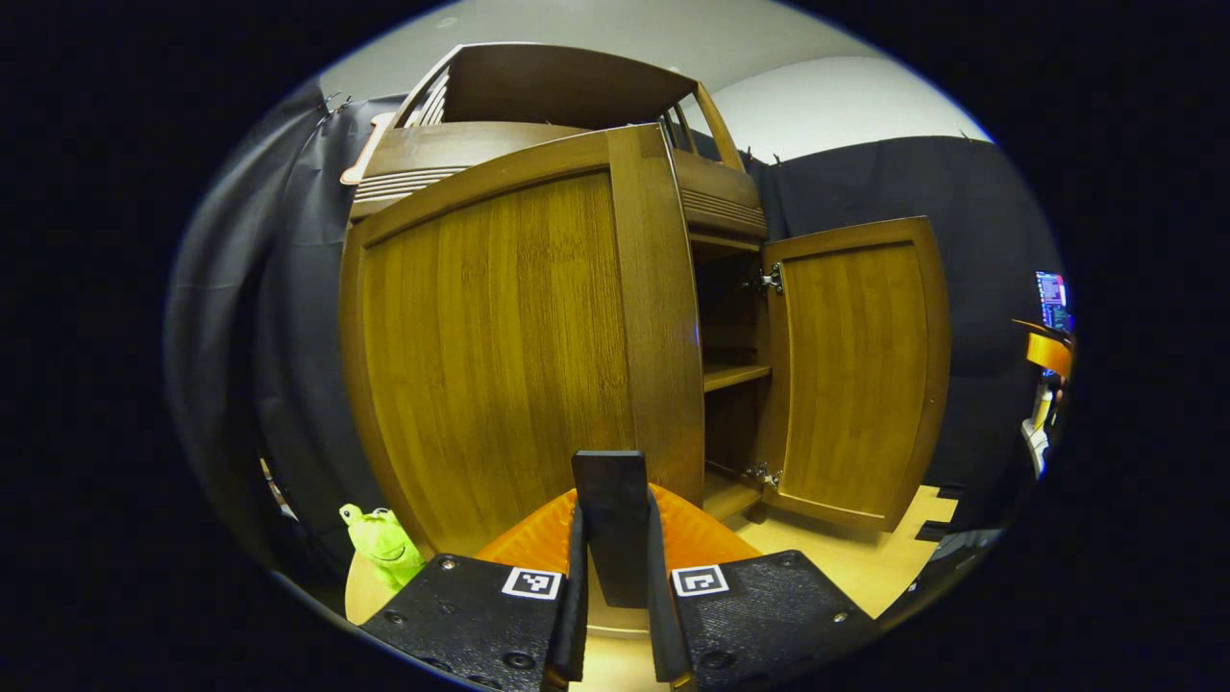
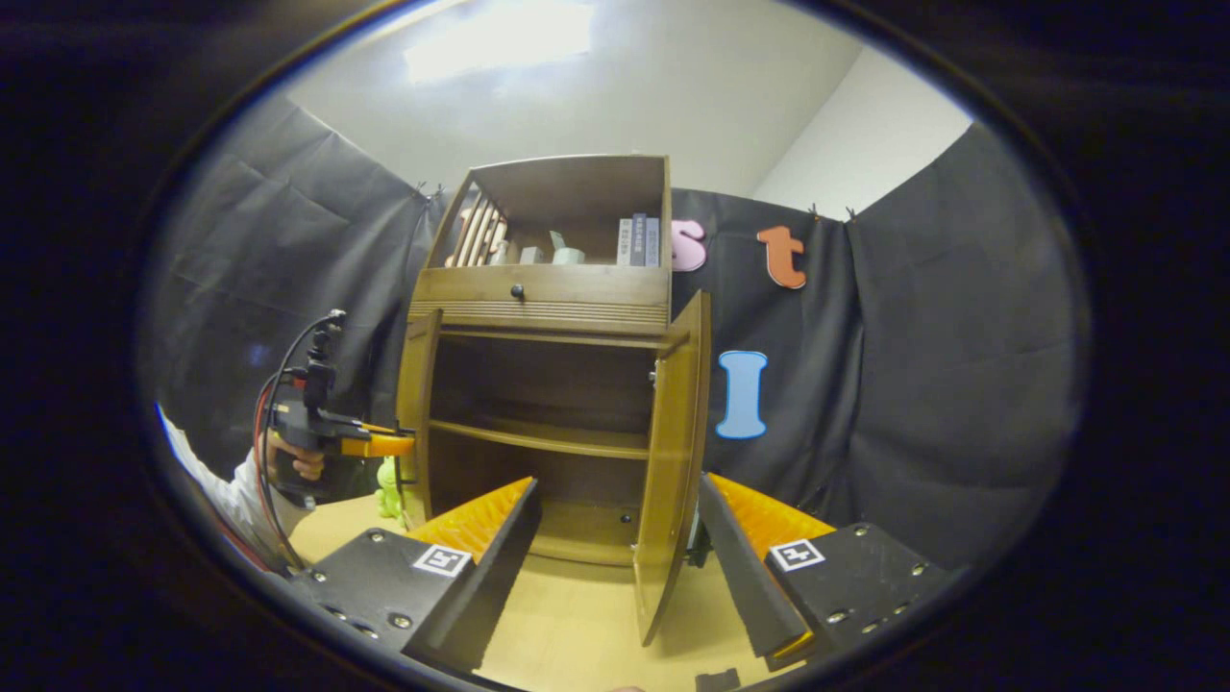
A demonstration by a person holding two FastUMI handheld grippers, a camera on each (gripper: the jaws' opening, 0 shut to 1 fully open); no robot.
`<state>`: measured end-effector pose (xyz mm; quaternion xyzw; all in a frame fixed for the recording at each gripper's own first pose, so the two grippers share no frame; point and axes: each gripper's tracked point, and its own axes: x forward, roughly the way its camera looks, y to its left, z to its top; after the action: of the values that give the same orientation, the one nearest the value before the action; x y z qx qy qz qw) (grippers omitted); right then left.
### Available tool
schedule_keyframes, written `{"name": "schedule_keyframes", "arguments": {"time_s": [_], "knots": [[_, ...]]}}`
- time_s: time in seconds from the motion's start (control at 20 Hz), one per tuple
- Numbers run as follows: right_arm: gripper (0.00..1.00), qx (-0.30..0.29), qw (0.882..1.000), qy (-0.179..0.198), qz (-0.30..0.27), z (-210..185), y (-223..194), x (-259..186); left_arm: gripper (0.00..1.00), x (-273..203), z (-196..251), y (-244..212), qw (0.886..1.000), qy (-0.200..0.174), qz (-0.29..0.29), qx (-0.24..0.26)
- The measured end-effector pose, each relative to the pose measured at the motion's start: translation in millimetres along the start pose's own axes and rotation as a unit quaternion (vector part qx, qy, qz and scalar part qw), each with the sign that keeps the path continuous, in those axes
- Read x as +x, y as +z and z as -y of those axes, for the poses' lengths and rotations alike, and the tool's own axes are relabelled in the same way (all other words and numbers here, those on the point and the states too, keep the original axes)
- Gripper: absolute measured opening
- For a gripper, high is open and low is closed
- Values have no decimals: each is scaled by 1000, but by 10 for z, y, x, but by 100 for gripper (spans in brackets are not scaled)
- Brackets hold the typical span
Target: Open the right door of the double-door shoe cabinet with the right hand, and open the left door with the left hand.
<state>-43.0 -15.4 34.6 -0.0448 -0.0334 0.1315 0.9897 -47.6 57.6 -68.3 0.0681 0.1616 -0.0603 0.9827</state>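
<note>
My left gripper (image 1: 615, 538) is closed on the edge of the left door (image 1: 500, 356), which is swung open toward me. My right gripper (image 2: 615, 548) is spread wide, empty, astride the open right door (image 2: 673, 461), with the cabinet (image 2: 548, 288) shelves bare beyond and a green toy (image 1: 381, 543) near the left.

cabinet (image 2: 548, 413) ahead of me, both doors swung out, right door (image 2: 673, 461) between my right fingers, toy (image 1: 382, 543) left of left door (image 1: 500, 356)
</note>
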Motion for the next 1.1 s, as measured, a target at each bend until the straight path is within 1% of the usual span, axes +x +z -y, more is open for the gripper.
{"name": "schedule_keyframes", "arguments": {"time_s": [0.05,0.25,0.3,0.45,0.5,0.6,0.7,0.75,0.8,0.85,0.9,0.95,1.1], "knots": [[97,2,1000,3,0,-30,-7,-7,28,-59,-24,8,1000,-2,1,2],[97,-3,1000,5,-5,-96,-44,21,28,-266,-116,-5,1000,-5,8,-1],[100,-4,1000,5,-6,-115,-50,30,29,-343,-147,-10,1000,-5,8,2],[100,-3,1000,6,-7,-173,-69,83,29,-489,-248,-16,1000,-8,13,1],[97,-4,1000,9,-6,-214,-70,99,29,-543,-278,-19,1000,-10,14,0],[98,-5,1000,12,-3,-254,-72,120,29,-652,-362,-34,1000,-6,16,-3],[97,-1,1000,16,-1,-308,-89,160,27,-763,-466,-44,1000,3,20,1],[100,1,1000,19,-2,-332,-107,170,28,-820,-527,-47,1000,10,22,5],[100,2,1000,22,-3,-366,-130,186,27,-875,-593,-59,1000,18,22,8],[97,2,1000,24,-3,-390,-139,203,27,-923,-658,-64,999,26,24,11],[100,0,1000,25,-4,-396,-163,244,27,-967,-725,-71,999,35,22,17],[97,-1,1000,25,-4,-410,-182,262,28,-1001,-782,-96,998,42,21,29],[97,8,999,32,2,-463,-182,302,27,-1098,-988,-100,997,70,22,40]]}}
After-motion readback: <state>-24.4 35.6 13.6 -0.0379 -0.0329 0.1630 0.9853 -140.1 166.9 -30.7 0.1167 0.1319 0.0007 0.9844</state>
